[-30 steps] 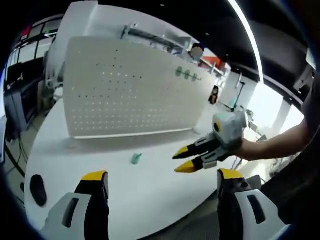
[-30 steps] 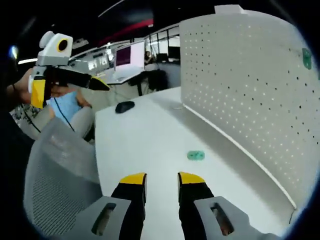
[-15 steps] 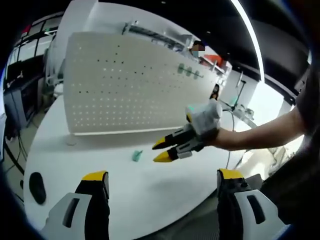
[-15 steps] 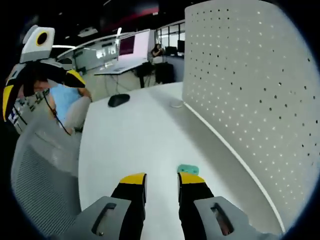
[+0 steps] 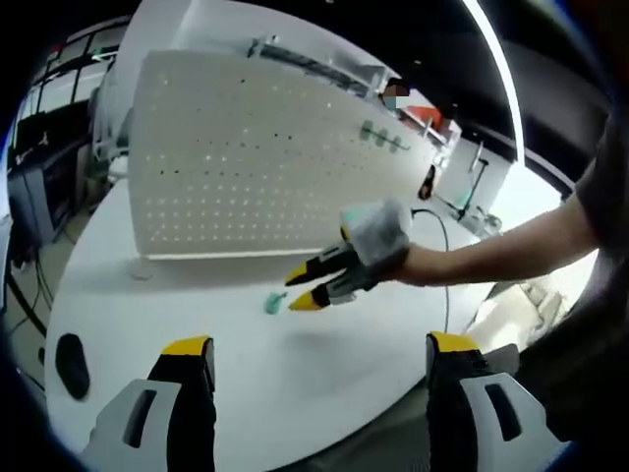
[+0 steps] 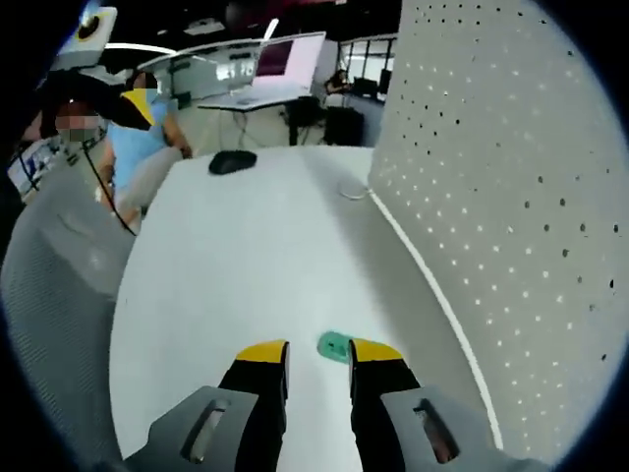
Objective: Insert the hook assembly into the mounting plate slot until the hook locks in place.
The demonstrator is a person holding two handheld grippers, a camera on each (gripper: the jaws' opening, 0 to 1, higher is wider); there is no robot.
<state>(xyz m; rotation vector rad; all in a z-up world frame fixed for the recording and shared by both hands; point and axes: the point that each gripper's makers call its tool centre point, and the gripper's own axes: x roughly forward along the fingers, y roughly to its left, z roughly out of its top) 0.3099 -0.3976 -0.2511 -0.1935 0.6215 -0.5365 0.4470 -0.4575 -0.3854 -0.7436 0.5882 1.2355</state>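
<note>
Green plastic hook assembly [image 6: 335, 346] lies just ahead of the right gripper [image 6: 318, 355], whose jaws stand parted and empty. It looks light and stiff, probably best pinched across its sides. The left gripper [image 5: 311, 346] is spread wide, empty.

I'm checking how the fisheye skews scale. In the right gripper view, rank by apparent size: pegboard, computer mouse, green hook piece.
1. pegboard, by far.
2. computer mouse and green hook piece: look about alike; the hook piece is much nearer the camera, so unsure.

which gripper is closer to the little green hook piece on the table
Right. The right gripper has its yellow tips right at the green hook piece, jaws open and not yet around it. The left gripper hangs back near the table edge, jaws wide open.
</note>
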